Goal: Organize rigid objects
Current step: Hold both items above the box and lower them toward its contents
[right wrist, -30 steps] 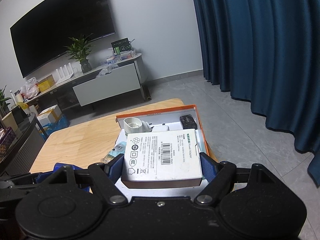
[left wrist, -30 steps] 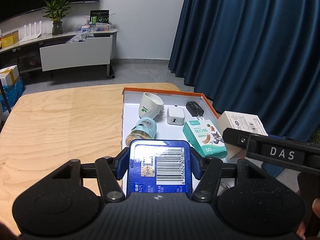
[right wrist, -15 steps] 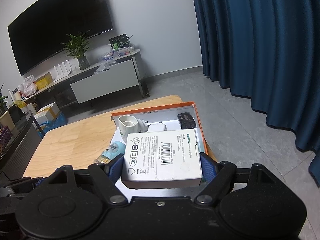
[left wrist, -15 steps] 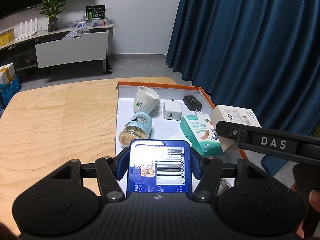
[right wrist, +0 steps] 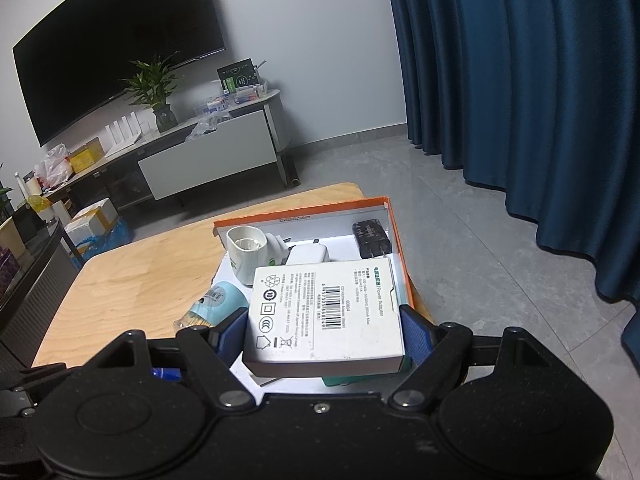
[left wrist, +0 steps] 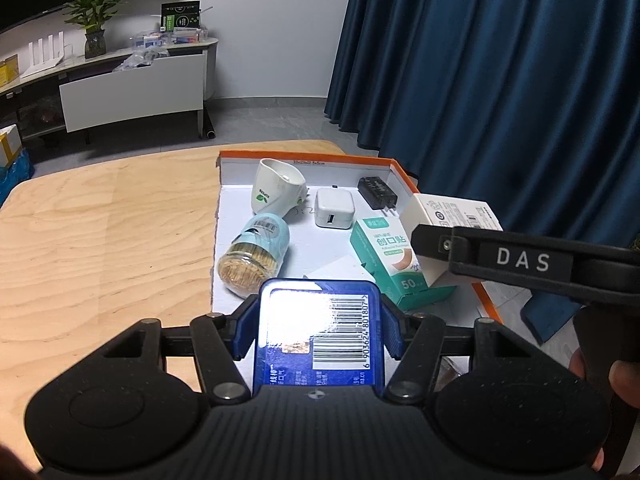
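My left gripper [left wrist: 318, 322] is shut on a blue box [left wrist: 320, 336] with a barcode, held above the near end of the orange-rimmed tray [left wrist: 304, 156]. My right gripper [right wrist: 324, 328] is shut on a white power adapter box [right wrist: 326, 312], which also shows at the right in the left wrist view as the white box [left wrist: 450, 216] over the tray's right side. In the tray lie a white cup-shaped plug [left wrist: 276, 192], a white charger [left wrist: 334, 208], a black charger [left wrist: 378, 192], a toothpick jar [left wrist: 256, 256] and a green plaster box [left wrist: 390, 260].
The tray sits at the right end of a wooden table [left wrist: 100, 232], whose right edge drops to the grey floor [right wrist: 480, 248]. Blue curtains [left wrist: 500, 60] hang behind. A TV cabinet [right wrist: 208, 156] with a plant stands far back. A hand [left wrist: 616, 372] shows at the right.
Both grippers have drifted a little forward and down toward the tray, which looks larger and lower in view. Both boxes stay gripped.
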`<state>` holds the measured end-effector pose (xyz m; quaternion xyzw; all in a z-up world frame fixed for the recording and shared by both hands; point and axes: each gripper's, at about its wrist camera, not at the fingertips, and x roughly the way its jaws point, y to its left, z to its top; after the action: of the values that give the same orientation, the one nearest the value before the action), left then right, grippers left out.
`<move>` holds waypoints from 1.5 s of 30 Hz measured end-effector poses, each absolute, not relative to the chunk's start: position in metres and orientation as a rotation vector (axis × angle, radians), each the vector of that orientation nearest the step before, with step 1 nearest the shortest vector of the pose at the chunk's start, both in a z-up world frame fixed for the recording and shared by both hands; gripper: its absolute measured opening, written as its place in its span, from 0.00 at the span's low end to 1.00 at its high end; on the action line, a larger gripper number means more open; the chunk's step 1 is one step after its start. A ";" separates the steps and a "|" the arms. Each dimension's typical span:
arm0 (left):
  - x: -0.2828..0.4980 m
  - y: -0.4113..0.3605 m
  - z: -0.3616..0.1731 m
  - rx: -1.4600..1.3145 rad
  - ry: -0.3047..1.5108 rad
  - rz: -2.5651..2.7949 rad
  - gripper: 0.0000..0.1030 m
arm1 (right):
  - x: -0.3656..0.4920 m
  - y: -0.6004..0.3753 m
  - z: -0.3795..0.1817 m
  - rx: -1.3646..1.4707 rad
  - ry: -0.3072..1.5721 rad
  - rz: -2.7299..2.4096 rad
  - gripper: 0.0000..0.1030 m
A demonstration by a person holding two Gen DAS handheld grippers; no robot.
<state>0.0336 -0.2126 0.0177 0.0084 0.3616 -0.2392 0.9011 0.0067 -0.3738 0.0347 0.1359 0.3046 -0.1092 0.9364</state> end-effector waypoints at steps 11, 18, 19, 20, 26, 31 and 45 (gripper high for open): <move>0.037 -0.223 0.015 0.025 0.751 -0.506 0.59 | 0.009 -0.377 0.032 0.279 0.625 -0.222 0.91; 0.040 -0.229 0.016 0.024 0.746 -0.514 0.59 | 0.013 -0.379 0.028 0.281 0.627 -0.225 0.91; 0.040 -0.229 0.017 0.023 0.745 -0.515 0.59 | 0.014 -0.380 0.027 0.281 0.626 -0.226 0.91; 0.041 -0.230 0.017 0.022 0.745 -0.516 0.59 | 0.014 -0.380 0.027 0.282 0.626 -0.226 0.91; 0.050 -0.234 0.019 0.018 0.744 -0.513 0.59 | 0.017 -0.386 0.030 0.290 0.619 -0.234 0.91; 0.058 -0.236 0.025 0.012 0.735 -0.514 0.59 | 0.020 -0.390 0.035 0.294 0.612 -0.237 0.91; 0.078 -0.244 0.037 0.001 0.709 -0.509 0.59 | 0.027 -0.402 0.045 0.309 0.596 -0.250 0.91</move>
<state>0.0782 -0.2436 0.0370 0.0004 0.3435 -0.2466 0.9062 0.0266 -0.4021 0.0452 0.1512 0.2918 -0.1223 0.9365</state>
